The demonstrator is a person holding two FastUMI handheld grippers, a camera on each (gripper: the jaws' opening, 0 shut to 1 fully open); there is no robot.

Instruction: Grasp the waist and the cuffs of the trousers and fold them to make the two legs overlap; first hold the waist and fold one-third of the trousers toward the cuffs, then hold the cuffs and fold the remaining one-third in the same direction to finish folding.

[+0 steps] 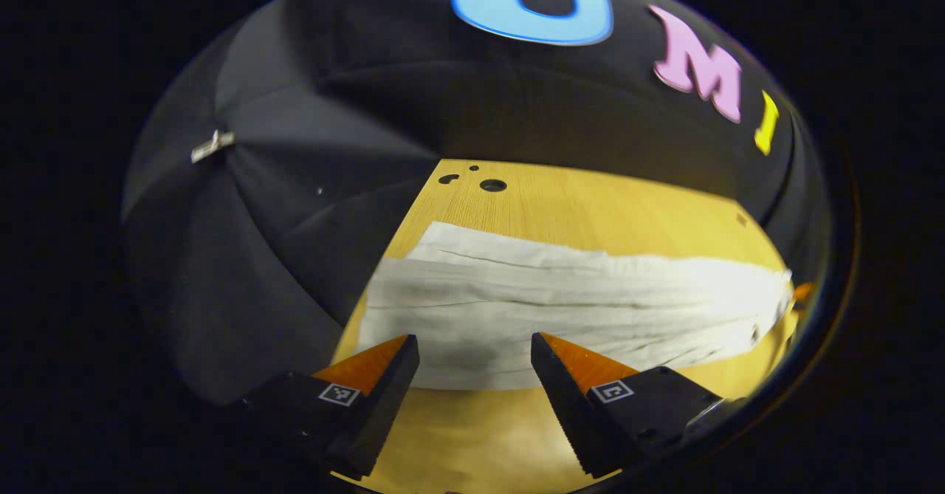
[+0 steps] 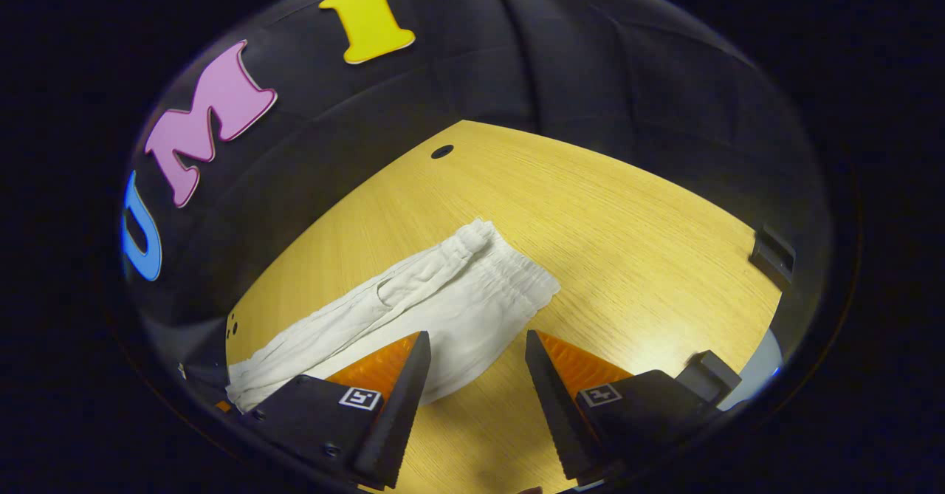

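- Currently white trousers [image 1: 561, 309] lie as a long strip across the wooden table [image 1: 590, 206], legs seemingly overlapped.
- Left gripper [image 1: 475, 357] wide, empty, just short of the strip's near long edge.
- Right gripper [image 2: 478, 361] wide, empty, nearer the elastic waist [image 2: 509, 276].

This is a recording booth, not a home. A black cloth wall [image 1: 310, 184] hangs in folds close around a bare wooden table [image 2: 590, 213], which has round drilled holes [image 1: 492, 184] and lies under strong light.
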